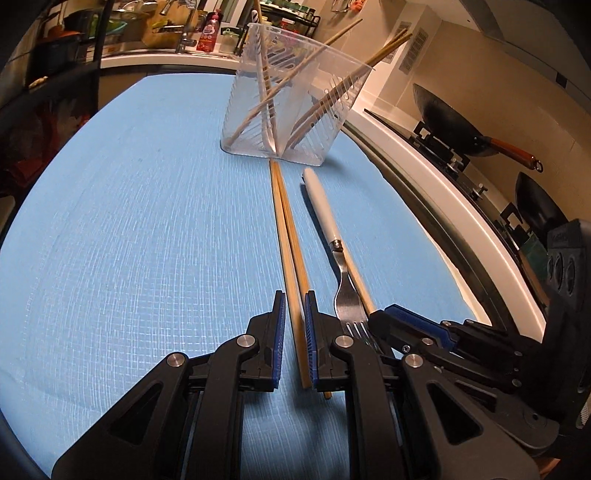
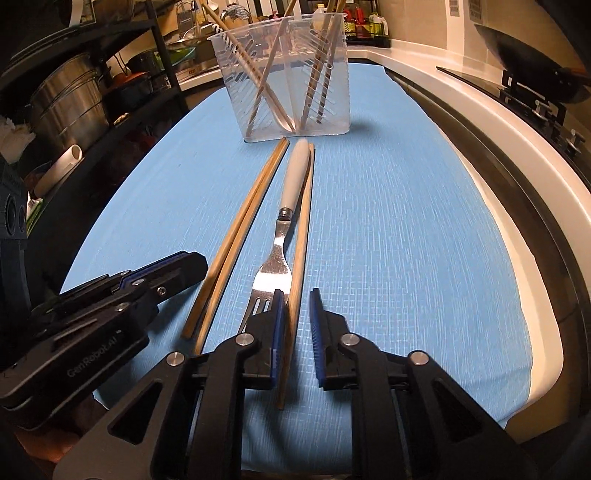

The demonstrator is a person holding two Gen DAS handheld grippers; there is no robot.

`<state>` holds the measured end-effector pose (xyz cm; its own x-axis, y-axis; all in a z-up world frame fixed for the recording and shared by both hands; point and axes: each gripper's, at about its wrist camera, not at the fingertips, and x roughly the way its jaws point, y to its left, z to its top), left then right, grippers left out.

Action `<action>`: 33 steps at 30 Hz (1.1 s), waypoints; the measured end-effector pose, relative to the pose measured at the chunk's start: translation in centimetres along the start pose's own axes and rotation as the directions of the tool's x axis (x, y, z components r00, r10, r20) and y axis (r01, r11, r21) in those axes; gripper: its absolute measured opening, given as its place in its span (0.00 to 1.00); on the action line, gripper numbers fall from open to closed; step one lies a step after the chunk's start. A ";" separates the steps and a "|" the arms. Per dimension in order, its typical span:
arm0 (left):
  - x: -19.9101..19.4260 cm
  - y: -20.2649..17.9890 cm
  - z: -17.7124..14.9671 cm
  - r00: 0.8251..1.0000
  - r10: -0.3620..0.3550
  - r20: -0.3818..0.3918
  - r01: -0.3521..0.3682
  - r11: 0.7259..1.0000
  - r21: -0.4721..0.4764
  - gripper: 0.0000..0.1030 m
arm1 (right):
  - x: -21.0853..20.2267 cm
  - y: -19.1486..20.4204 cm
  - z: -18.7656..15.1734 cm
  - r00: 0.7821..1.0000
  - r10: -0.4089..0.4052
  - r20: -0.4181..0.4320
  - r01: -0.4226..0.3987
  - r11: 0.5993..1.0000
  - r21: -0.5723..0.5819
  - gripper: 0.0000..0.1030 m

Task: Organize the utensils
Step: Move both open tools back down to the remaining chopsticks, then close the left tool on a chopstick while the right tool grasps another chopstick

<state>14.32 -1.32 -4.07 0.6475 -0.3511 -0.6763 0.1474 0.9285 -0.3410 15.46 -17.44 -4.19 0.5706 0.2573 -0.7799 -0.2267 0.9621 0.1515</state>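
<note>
A clear plastic utensil holder [image 1: 291, 92] [image 2: 284, 77] stands at the far end of the blue mat, with several chopsticks leaning in it. A pair of wooden chopsticks [image 1: 290, 243] [image 2: 236, 236] lies on the mat. My left gripper [image 1: 294, 317] is open, its jaws on either side of the pair. A fork with a white handle [image 1: 327, 218] [image 2: 284, 221] lies to the right, with a single chopstick [image 2: 301, 251] beside it. My right gripper [image 2: 297, 314] is open, its jaws on either side of that single chopstick; the left pad [image 2: 279, 321] touches it.
The blue mat [image 1: 129, 221] [image 2: 406, 240] covers the counter. A white counter edge [image 1: 461, 206] and a stove with woks [image 1: 454, 122] run along the right. Shelves with pots [image 2: 70, 99] stand at the left, and bottles [image 1: 210, 33] at the back.
</note>
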 end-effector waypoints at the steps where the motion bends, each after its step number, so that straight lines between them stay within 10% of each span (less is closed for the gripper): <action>1: 0.1 -0.1 0.0 1.000 0.002 -0.002 -0.002 1.000 0.005 0.10 | 0.1 0.0 0.0 1.000 -0.005 -0.005 0.005 1.000 -0.001 0.06; 13: 0.9 -2.0 -0.3 0.984 0.181 0.000 -0.178 0.971 0.162 0.07 | 0.0 -1.1 0.1 0.996 -0.087 0.013 0.087 0.996 0.026 0.06; 20: -0.5 0.3 -0.6 0.961 0.271 0.059 -0.276 0.956 0.103 0.06 | -0.1 -2.2 0.1 0.986 -0.163 0.019 0.162 0.985 0.056 0.08; 24: -0.4 -0.1 -0.8 0.950 0.303 0.079 -0.311 0.941 0.131 0.07 | -0.2 -2.0 -0.1 0.983 -0.182 0.022 0.181 0.982 0.042 0.26; 33: -0.4 -0.4 -0.7 0.945 0.315 0.089 -0.326 0.932 0.161 0.07 | -0.2 -1.6 -0.1 0.985 -0.172 0.029 0.171 0.985 0.021 0.07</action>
<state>13.52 -1.65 -4.12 0.7247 -0.0286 -0.6884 0.0471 0.9989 0.0080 15.67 -19.08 -4.35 0.6237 0.0906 -0.7764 -0.1091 0.9936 0.0283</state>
